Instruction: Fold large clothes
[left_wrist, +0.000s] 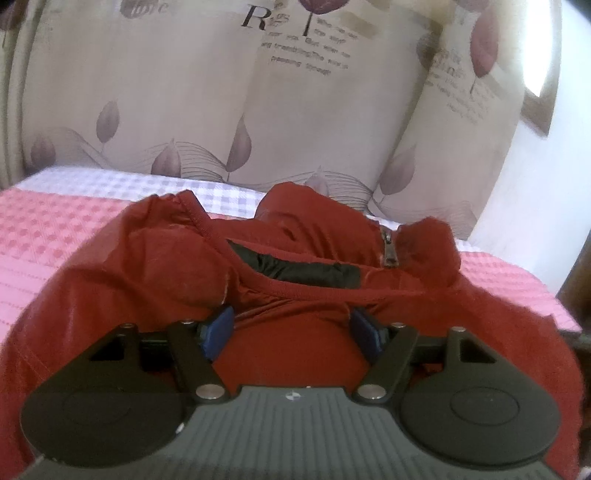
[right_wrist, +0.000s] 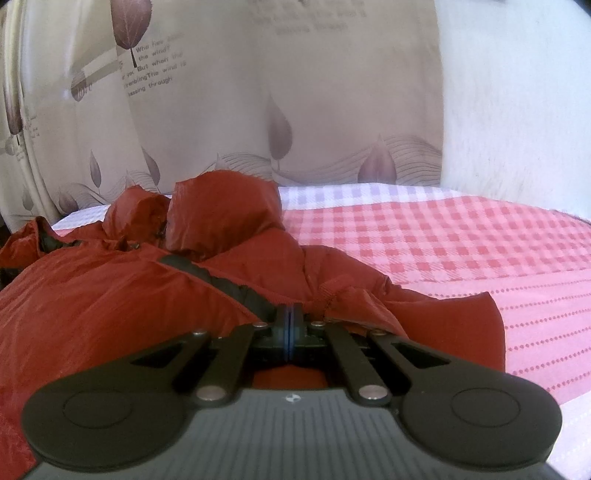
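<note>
Pink checked bedspread (right_wrist: 461, 240) under red jacket (left_wrist: 147, 266), left claw (left_wrist: 291, 332) released, right claw (right_wrist: 290, 332) clenched, perhaps pinching fabric.

This is a bedroom in a home. A bed (right_wrist: 461, 236) fills the lower part of both views, spread with a soft cover checked in pink and white, its far strip checked in pale lilac. Behind the bed hangs a beige curtain (left_wrist: 207, 92) in long folds, printed with dusky purple leaves, thin wavy lines and a few lines of verse in English. To one side of the curtain stands a plain white wall (right_wrist: 517, 92). In the left wrist view a bright opening with a wooden frame (left_wrist: 537, 99) shows at the upper right edge. A red padded jacket (left_wrist: 155, 266) lies rumpled on the bed cover.
</note>
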